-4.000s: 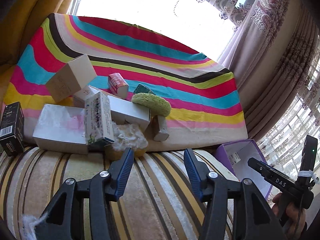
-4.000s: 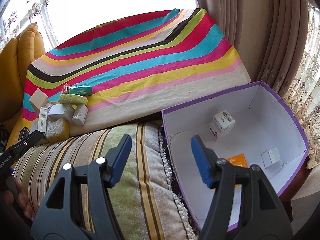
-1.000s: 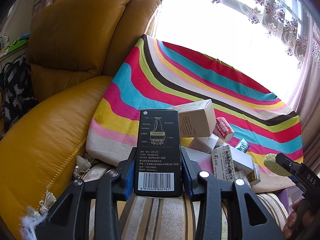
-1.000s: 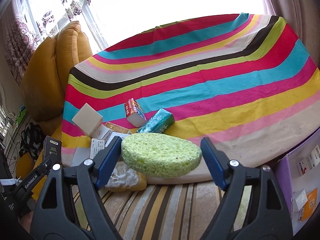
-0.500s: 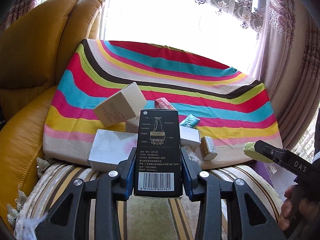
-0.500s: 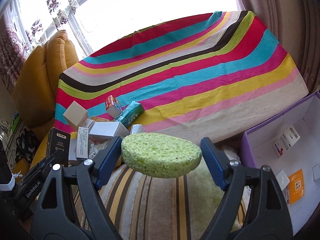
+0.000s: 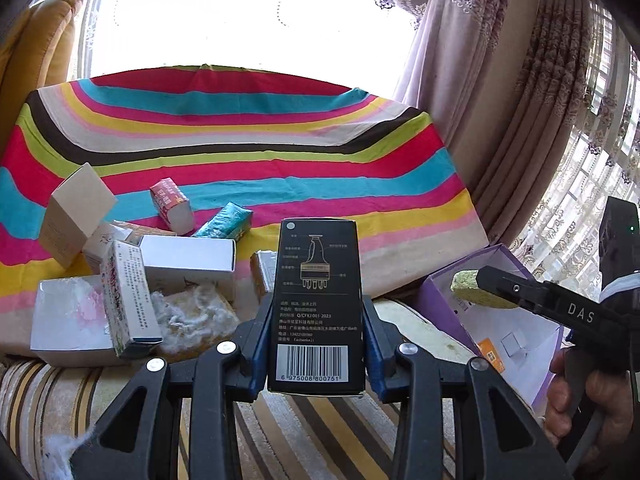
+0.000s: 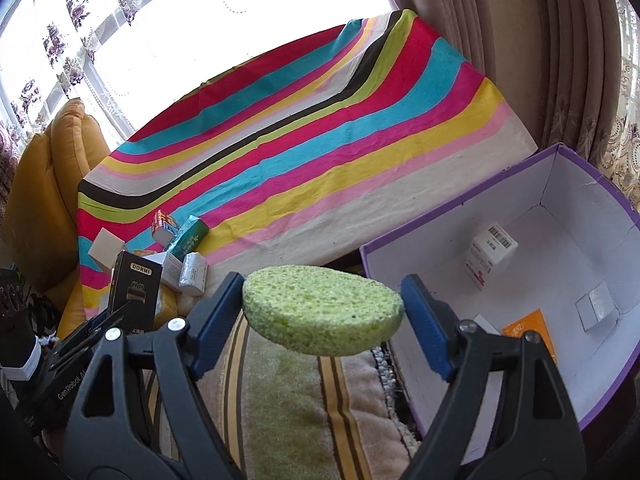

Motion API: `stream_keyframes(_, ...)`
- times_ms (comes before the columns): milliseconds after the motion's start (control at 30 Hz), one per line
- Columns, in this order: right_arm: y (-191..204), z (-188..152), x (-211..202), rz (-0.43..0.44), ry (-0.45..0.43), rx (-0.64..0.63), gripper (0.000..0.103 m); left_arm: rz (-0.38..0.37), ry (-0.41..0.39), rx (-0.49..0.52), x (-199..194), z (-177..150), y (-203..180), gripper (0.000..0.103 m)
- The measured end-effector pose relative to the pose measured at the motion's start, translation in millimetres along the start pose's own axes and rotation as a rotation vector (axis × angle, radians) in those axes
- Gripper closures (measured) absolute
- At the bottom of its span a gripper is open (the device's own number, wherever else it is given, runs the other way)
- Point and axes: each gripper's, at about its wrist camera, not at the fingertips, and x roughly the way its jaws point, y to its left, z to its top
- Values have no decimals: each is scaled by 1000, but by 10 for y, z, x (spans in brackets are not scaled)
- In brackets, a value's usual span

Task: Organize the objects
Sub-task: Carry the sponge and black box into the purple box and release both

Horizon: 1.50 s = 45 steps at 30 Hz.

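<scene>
Between my left gripper's (image 7: 316, 344) blue pads I hold a black box (image 7: 316, 304) upright, barcode end nearest me, clamped on both long sides; my right gripper (image 8: 322, 312) has its jaws spread fairly wide around a green sponge (image 8: 322, 308) that hangs flat between them, pinched at its ends. I judge the step in hand to be the carry: both items are lifted clear and on their way to the purple bin (image 8: 472, 232), which sits ahead and to the right of the right gripper, its near rim just past the sponge. Next I need to bring the sponge over that rim, above the white floor, then ease the jaws apart; a white carton (image 8: 490, 254), a small wrapped packet (image 8: 598, 306) and an orange card (image 8: 530, 330) already lie inside, so I would aim for the bare near part. The black box has farther to go, since the bin lies well off to the left gripper's right. Below both grippers runs a striped cushion (image 8: 288, 412). Ahead and left of the left gripper the remaining pile (image 7: 132, 276) of small cartons and fluff rests against a rainbow-striped cloth (image 7: 240, 152). Beyond are a yellow armchair (image 8: 44, 184), heavy curtains (image 7: 512, 100) and a bright window (image 7: 240, 20)
</scene>
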Motion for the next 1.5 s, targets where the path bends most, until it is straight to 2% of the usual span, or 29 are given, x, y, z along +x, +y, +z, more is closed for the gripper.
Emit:
stream_keyframes(433, -917, 116, -317, -281, -43, 55, 21, -150, 101, 133, 512, 155, -818, 63)
stream_keyframes(733, -1394, 146, -455, -404, -58, 100, 21, -229, 174, 232, 769, 137, -1424, 63)
stream_keyframes(1067, -1660, 124, -448, -486, -54, 107, 20, -263, 226, 295, 953, 91, -1826, 62)
stream_keyframes(1167, -1706, 108, -454, -496, -56, 115, 19, -263, 237, 308, 987, 64, -1885, 51)
stream_keyframes(1233, -1736, 104, -468, -509, -62, 125, 12, -262, 233, 303, 979, 58, -1869, 42)
stream_keyframes(1300, -1735, 100, -473, -522, -65, 123, 8, -264, 225, 281, 972, 78, -1834, 39)
stream_keyframes(1500, -1728, 94, -443, -484, -57, 129, 8, -242, 205, 230, 929, 121, -1721, 39)
